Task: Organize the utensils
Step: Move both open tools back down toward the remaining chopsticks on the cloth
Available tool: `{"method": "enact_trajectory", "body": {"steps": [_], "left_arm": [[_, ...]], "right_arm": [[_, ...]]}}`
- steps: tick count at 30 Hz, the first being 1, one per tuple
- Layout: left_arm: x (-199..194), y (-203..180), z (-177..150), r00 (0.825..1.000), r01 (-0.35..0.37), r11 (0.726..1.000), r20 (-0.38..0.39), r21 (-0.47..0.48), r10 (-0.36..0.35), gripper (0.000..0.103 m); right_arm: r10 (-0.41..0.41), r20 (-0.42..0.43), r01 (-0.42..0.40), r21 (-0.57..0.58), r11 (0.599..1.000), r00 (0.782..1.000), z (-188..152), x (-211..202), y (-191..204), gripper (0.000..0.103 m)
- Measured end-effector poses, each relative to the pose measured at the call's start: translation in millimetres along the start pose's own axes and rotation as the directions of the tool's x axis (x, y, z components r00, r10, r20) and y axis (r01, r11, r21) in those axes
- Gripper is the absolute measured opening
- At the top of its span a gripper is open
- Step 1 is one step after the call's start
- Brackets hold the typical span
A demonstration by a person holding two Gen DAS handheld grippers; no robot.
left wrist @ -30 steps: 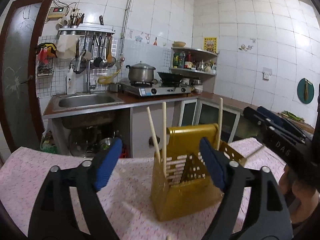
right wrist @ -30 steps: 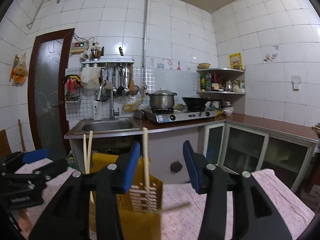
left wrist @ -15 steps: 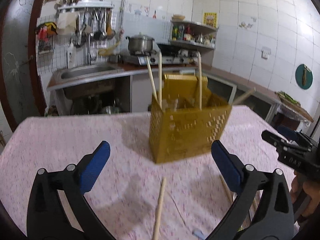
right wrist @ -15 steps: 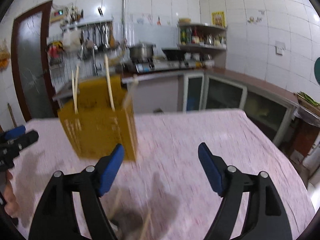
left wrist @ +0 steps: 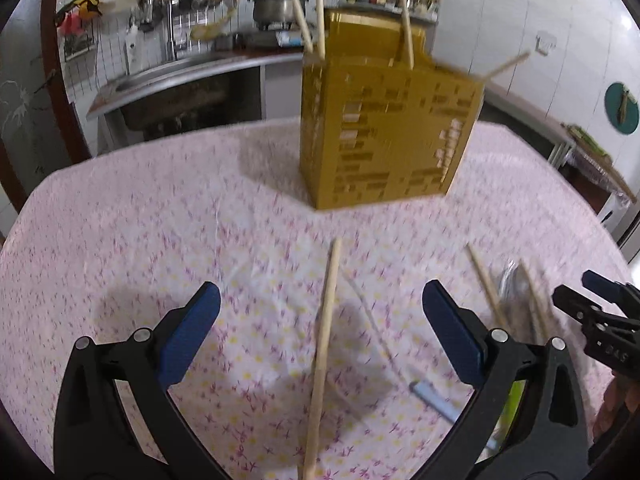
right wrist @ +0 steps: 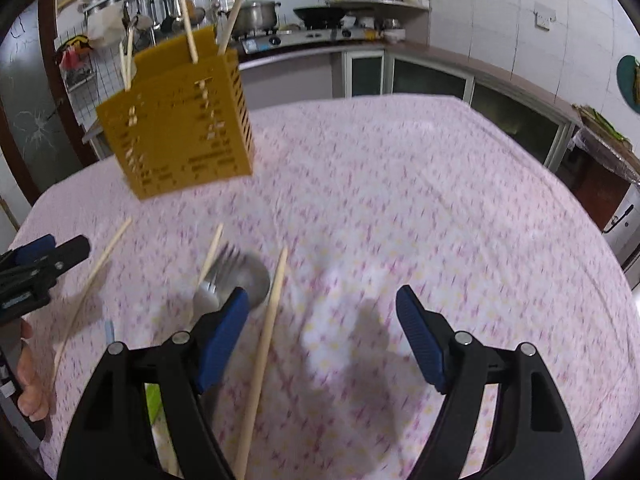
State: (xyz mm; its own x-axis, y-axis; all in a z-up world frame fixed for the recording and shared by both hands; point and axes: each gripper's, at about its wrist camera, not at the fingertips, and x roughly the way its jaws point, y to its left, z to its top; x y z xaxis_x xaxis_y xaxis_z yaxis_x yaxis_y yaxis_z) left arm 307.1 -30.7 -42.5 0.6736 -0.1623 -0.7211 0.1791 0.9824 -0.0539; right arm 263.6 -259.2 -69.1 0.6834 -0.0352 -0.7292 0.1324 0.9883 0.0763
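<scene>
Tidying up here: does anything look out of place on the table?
Yes. Several chopsticks lie scattered on the tablecloth with a fork, instead of standing in the yellow holder like the others.

Both wrist views are evenly bright under soft indoor light from above, which throws vague grey shadows on the patterned cloth point(left wrist: 160, 216) beneath the fingers point(left wrist: 188, 336) and beside the yellow holder point(left wrist: 384, 132). Motion blur smears the cloth, the holder and the loose chopsticks point(right wrist: 260, 360), while the fingers stay crisp. Fisheye distortion bows the tiled walls point(right wrist: 500, 12), and the corners fall to black.
</scene>
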Motion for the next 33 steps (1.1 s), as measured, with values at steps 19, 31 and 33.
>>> {"method": "enact_trajectory", "body": {"steps": [19, 31, 33], "left_arm": [[23, 4, -12, 0.991, 0.066, 0.997, -0.12, 0.039, -0.061, 0.056], [36, -6, -7, 0.99, 0.038, 0.993, -0.136, 0.111, -0.023, 0.056], [36, -7, -7, 0.99, 0.035, 0.993, -0.137, 0.115, -0.019, 0.057]], "right_arm": [[-0.017, -0.048, 0.014, -0.069, 0.998, 0.999, -13, 15, 30, 0.028], [0.001, -0.054, -0.004, -0.049, 0.999, 0.999, -9, 21, 28, 0.028], [0.005, -0.054, -0.007, -0.045, 0.999, 0.999, -9, 21, 27, 0.028]]}}
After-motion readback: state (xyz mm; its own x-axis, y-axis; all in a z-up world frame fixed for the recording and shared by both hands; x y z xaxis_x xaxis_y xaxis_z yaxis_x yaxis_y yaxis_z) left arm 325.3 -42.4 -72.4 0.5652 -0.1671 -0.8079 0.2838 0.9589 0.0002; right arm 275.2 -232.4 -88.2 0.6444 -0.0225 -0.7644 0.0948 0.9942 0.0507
